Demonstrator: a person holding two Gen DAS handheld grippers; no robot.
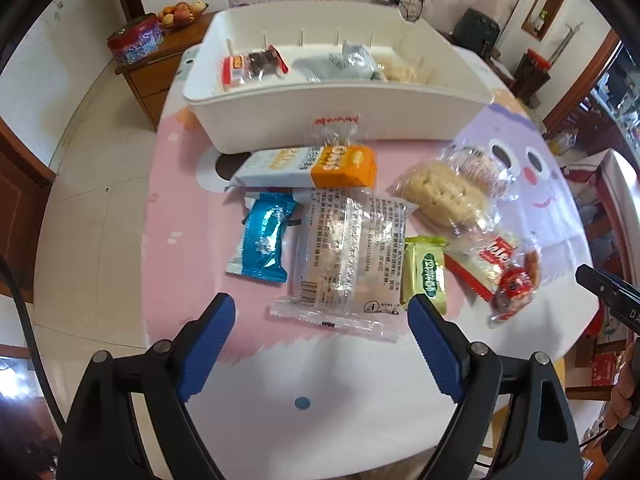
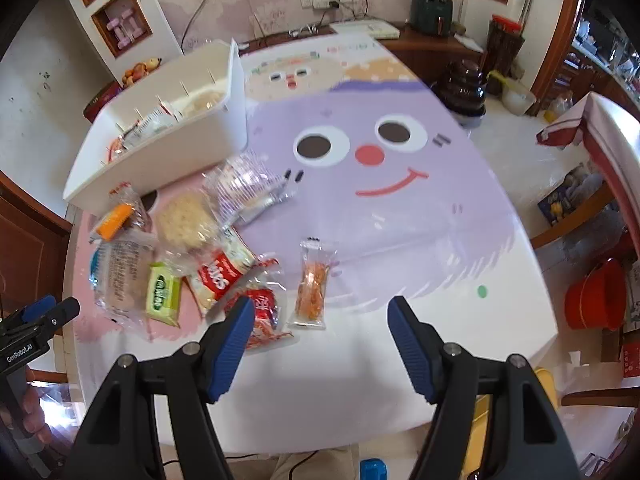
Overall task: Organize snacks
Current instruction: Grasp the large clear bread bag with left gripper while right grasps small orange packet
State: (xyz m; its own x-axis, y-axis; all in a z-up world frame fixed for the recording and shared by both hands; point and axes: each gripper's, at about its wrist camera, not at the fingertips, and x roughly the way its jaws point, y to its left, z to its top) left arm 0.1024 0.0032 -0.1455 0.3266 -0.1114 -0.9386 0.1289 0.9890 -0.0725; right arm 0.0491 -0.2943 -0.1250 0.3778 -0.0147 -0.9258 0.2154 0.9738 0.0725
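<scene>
Left gripper [image 1: 322, 312], jaws spread and empty, above a clear wrapped cake [image 1: 348, 248]; right gripper [image 2: 320, 314], jaws spread and empty, above an orange snack packet [image 2: 312, 284]; beyond, loose snacks on the table [image 2: 400, 340]; farthest, white organizer box [image 1: 320, 116] holding several packets

Pale tiled floor [image 1: 96, 216], white walls [image 2: 48, 92], a wooden cabinet [image 1: 160, 68] holding a fruit bowl [image 1: 180, 14], daylight throughout.

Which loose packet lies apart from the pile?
The clear packet of orange snack, ahead of the right gripper. It lies alone on bare tablecloth; the others overlap near the white box.
</scene>
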